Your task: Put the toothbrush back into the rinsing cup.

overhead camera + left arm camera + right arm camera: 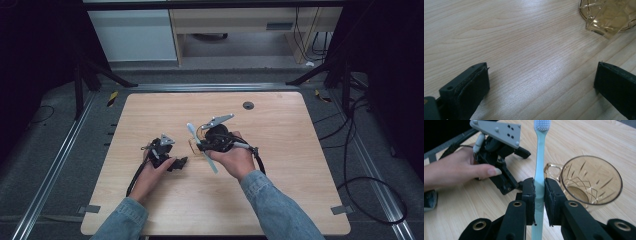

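You're working on a wooden table, and the biggest risk sits right in the middle of it: the amber glass cup. It stands upright just beside your right gripper, handle towards the other gripper. Glass on bare wood slides and tips easily, so if your arm swings across at rim height, a knock from the gripper body or the trailing end of the brush could send it over.

Your right gripper is clamped on the light blue toothbrush, the pads pressing its handle roughly at mid-length, bristles at the far end. In the high view the toothbrush lies slanted across your hand, long at both ends. That is the next worry: a thin, smooth handle pinched at one spot can pivot between the pads, so if either end catches the rim as you bring it over the cup, expect it to twist or slip out.

Your left gripper rests low on the table with its jaws spread wide and nothing between them; from its own view the cup lies ahead and off to one side. It sits close enough to your right hand that crossing paths could bump the brush off line.
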The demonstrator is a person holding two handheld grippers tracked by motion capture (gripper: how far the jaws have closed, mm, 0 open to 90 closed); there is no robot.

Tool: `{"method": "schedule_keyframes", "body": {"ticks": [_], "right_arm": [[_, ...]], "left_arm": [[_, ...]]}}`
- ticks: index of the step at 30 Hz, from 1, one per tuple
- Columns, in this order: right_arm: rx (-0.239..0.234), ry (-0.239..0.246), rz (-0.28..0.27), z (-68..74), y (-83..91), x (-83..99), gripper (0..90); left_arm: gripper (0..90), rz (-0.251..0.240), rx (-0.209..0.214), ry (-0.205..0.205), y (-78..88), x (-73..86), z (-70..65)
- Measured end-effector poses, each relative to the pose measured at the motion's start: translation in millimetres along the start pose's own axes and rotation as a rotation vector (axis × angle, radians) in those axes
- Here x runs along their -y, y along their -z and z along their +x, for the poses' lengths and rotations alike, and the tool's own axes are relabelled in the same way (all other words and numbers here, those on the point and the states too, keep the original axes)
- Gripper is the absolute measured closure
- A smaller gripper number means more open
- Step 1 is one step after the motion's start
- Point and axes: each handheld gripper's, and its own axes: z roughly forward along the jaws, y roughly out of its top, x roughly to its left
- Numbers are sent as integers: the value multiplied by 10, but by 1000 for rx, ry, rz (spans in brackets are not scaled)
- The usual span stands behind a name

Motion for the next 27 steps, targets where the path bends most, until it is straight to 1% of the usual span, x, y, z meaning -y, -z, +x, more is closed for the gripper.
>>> {"method": "schedule_keyframes", "body": {"ticks": [3, 6, 11, 16, 18, 23, 27], "right_arm": [[9, -14, -35, 24, -20, -21, 790], [22, -17, -71, 63, -23, -46, 790], [41, -23, -114, 114, -71, -80, 789], [55, -31, -156, 144, -82, -119, 789], [64, -33, -174, 149, -88, -129, 789], [86, -34, -238, 168, -90, -159, 789], [103, -36, -270, 154, -89, -190, 790]], "left_arm": [[0, -3, -7, 10, 9, 11, 19], [0, -3, -7, 11, 10, 13, 25], [0, -5, -9, 12, 12, 16, 27], [0, -10, -10, 18, 13, 21, 23], [0, -4, -10, 11, 24, 27, 28], [0, -5, -9, 12, 26, 30, 28], [0, -5, -8, 12, 26, 30, 29]]}}
